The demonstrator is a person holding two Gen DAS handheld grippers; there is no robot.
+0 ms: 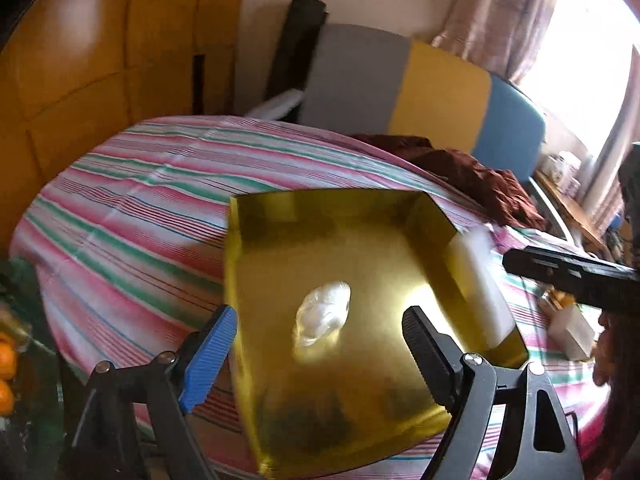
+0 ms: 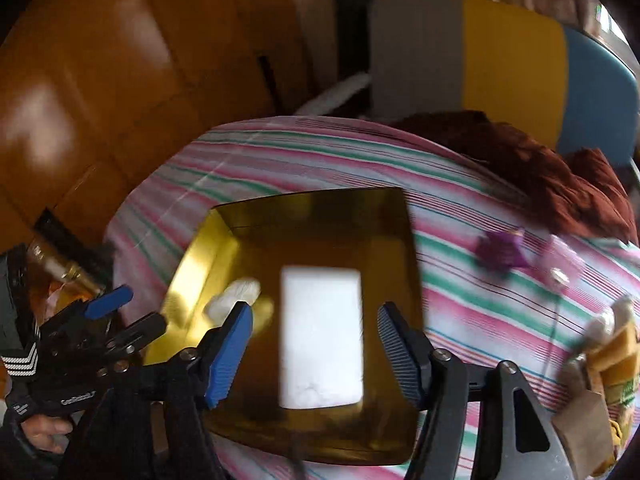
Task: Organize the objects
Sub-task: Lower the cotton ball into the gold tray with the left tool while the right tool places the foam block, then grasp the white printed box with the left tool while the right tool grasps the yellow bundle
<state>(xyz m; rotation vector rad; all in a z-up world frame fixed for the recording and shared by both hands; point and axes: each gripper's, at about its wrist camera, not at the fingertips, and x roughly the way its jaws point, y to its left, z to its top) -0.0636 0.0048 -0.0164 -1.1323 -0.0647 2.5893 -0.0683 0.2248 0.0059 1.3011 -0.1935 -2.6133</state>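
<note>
So both grippers are parked over a shiny gold tray (image 1: pixel 360 280) sitting on a bed with a pink-and-green striped sheet (image 1: pixel 132 200). The left gripper (image 1: pixel 320 344) has its jaws spread wide with nothing between them, hovering just above the tray's near half. Same story for the right gripper (image 2: pixel 316 352): wide open, empty, straddling the bright white rectangle (image 2: pixel 320 336) in the tray. I honestly can't tell if that rectangle is a flat card or just window glare on the gold surface.

Next to it in the tray there's a crumpled whitish wad (image 1: pixel 324 316), looks like plastic wrap or tissue. My guess is the tray is the collection spot, which is why both grippers are centred on it.

Off to the right on the sheet there's loose stuff not gathered yet: a small purple thing (image 2: pixel 500 254) and some yellow packets (image 2: pixel 612 356) near the edge. Further back, a rumpled maroon cloth (image 2: pixel 540 176) lies on the bed, then a grey, yellow and blue headboard (image 1: pixel 424 84) behind it.
</note>
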